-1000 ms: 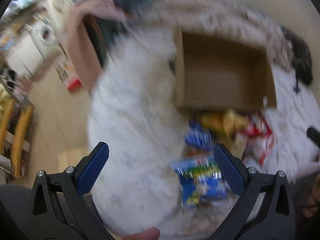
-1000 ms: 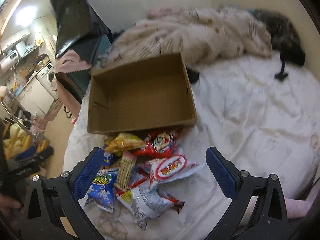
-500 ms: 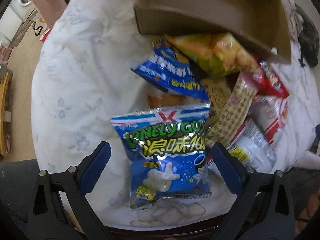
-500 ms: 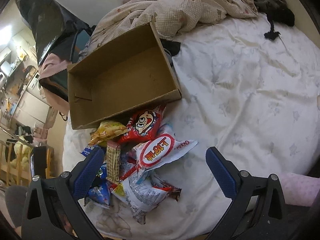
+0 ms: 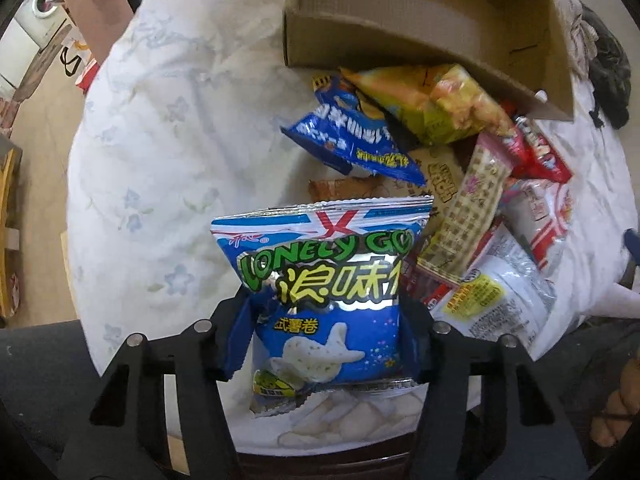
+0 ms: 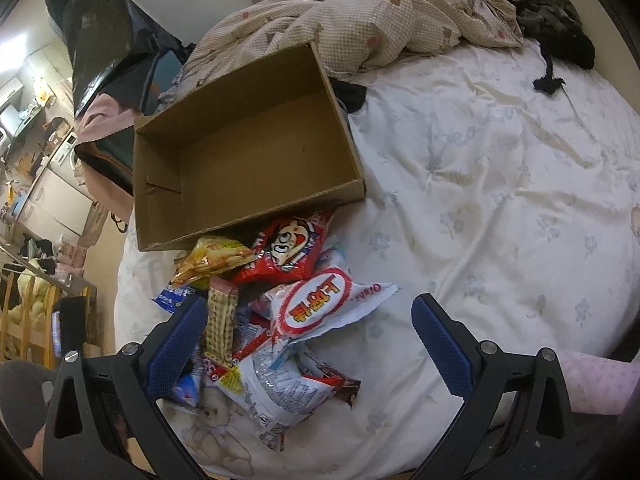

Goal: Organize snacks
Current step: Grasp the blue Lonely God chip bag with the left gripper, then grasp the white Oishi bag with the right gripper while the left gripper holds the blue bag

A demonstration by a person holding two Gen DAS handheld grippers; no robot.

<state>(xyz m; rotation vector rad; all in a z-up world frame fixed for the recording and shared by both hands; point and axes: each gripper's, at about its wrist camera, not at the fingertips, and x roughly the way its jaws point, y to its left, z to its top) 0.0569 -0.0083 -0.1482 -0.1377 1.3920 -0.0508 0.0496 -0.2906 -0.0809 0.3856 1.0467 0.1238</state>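
Observation:
A pile of snack packets lies on the white bed sheet in front of an open, empty cardboard box (image 6: 248, 152). In the left wrist view the box (image 5: 400, 40) stands at the top. My left gripper (image 5: 326, 336) points down over a blue "Lonely God" snack bag (image 5: 324, 280). Its jaws are closing and both blue pads press the bag's lower sides. Beyond it lie a yellow bag (image 5: 432, 104), a dark blue bag (image 5: 352, 140) and a wafer pack (image 5: 472, 208). My right gripper (image 6: 308, 320) hangs open above a white bag with a red circle (image 6: 316, 308), next to a red bag (image 6: 288, 248).
A crumpled checked blanket (image 6: 380, 20) and dark clothing (image 6: 552, 20) lie behind the box. A black bag (image 6: 104, 40) stands at the bed's far left. The bed edge drops to the floor (image 5: 36, 160) on the left. Bare sheet (image 6: 500, 200) spreads to the right.
My left gripper came down over the blue snack bag and its wide jaws narrowed until the pads met the bag's sides. The right gripper dipped a little toward the pile, still open.

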